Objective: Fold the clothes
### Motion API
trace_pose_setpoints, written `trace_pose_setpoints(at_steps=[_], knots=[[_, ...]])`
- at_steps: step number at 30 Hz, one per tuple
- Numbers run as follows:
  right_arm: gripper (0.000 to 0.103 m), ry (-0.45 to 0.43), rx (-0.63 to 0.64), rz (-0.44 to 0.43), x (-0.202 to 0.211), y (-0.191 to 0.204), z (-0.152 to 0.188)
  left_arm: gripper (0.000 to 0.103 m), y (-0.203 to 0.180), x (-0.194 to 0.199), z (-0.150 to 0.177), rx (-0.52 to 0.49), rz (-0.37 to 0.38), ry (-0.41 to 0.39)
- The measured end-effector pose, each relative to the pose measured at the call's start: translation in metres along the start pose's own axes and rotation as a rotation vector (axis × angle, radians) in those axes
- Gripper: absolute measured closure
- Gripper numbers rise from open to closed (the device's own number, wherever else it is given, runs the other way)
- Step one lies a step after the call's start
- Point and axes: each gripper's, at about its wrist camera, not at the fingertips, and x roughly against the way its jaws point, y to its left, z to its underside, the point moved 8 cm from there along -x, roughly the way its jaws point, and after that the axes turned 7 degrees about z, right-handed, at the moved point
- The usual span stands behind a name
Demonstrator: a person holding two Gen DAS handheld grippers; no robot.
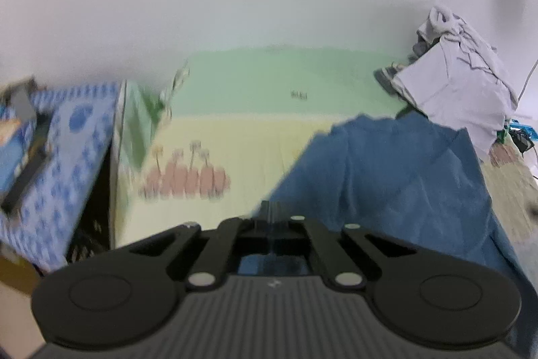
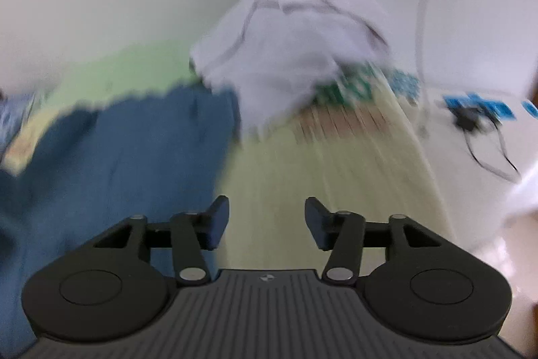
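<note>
A blue garment (image 1: 396, 177) lies on a yellow and green play mat (image 1: 242, 137). My left gripper (image 1: 273, 211) is shut on the blue garment's near edge, the cloth pinched between the closed fingers. In the right wrist view the same blue garment (image 2: 111, 164) lies at the left. My right gripper (image 2: 266, 219) is open and empty above the bare mat (image 2: 302, 177), just right of the garment's edge. A pile of white and grey clothes (image 2: 296, 49) sits beyond it, and also shows in the left wrist view (image 1: 460, 69).
A blue patterned box or surface (image 1: 57, 153) with a dark object on it stands at the left. A white wall is behind the mat. Cables and a small black device (image 2: 470, 123) lie on the white floor at the right.
</note>
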Motion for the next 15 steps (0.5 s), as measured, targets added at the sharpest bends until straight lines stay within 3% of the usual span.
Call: trace_pose_setpoints(at_steps=[4,6,10,11,13,15], knots=[[0.049,0.096,-0.017,0.042,0.050,-0.008,0.076,0.103,-0.003,-0.002,-0.030,-0.035,0.049,-0.031],[0.049,0.113,-0.049,0.067,0.070,-0.008,0.104,0.103,-0.010,-0.007,-0.031,-0.068,0.068,-0.010],[0.049,0.088,-0.132,0.094,0.087,-0.002,0.127,0.081,-0.021,-0.019,0.000,-0.127,0.104,0.065],[0.049,0.077,-0.152,0.092,0.089,0.001,0.128,0.062,-0.024,-0.023,0.012,-0.149,0.106,0.083],[0.049,0.046,-0.173,0.070,0.089,0.007,0.123,0.043,-0.021,-0.031,0.038,-0.198,0.057,0.112],[0.049,0.012,-0.154,0.044,0.091,0.016,0.118,0.043,-0.012,-0.039,0.064,-0.234,-0.013,0.142]])
